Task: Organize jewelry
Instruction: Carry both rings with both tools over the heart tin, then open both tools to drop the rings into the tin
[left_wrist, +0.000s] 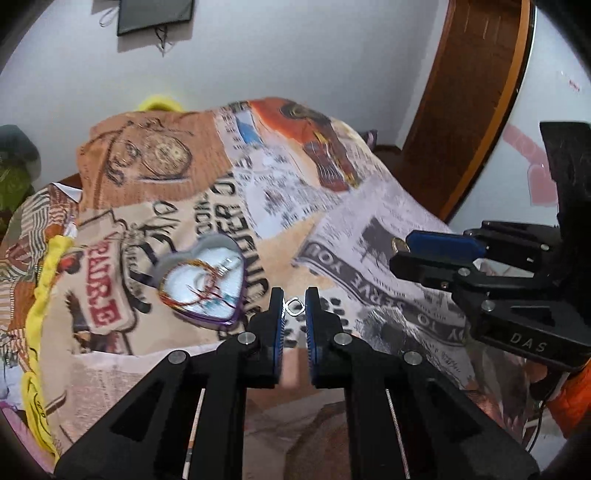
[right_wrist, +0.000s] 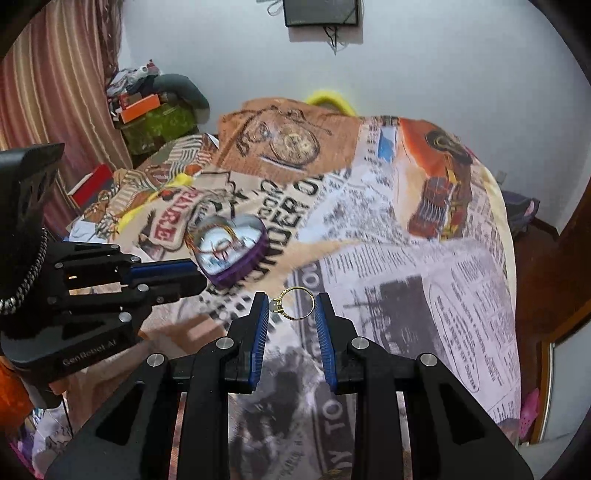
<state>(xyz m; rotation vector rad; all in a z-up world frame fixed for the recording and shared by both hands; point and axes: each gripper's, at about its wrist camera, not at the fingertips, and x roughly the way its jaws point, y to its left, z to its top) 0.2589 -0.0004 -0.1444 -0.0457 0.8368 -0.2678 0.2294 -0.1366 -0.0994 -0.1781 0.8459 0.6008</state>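
My left gripper (left_wrist: 294, 303) is shut on a small silver ring (left_wrist: 294, 306), lifted above the printed bedspread (left_wrist: 388, 236). Between the blue pads of my right gripper (right_wrist: 289, 303) a thin gold ring (right_wrist: 294, 303) with a stone is pinched, also held above the cloth. A heart-shaped box (left_wrist: 205, 282) with purple sides and several bangles inside lies on the bedspread, to the left of the left gripper. In the right wrist view the box (right_wrist: 231, 249) sits just beyond the left gripper's tips (right_wrist: 192, 275). The right gripper (left_wrist: 400, 251) shows at the right of the left wrist view.
A yellow cloth edge (left_wrist: 40, 295) runs along the bed's left side. A wooden door (left_wrist: 476, 103) stands at the right, a pile of clutter (right_wrist: 155, 107) and a striped curtain (right_wrist: 55, 103) at the left. A dark frame (right_wrist: 321, 13) hangs on the wall.
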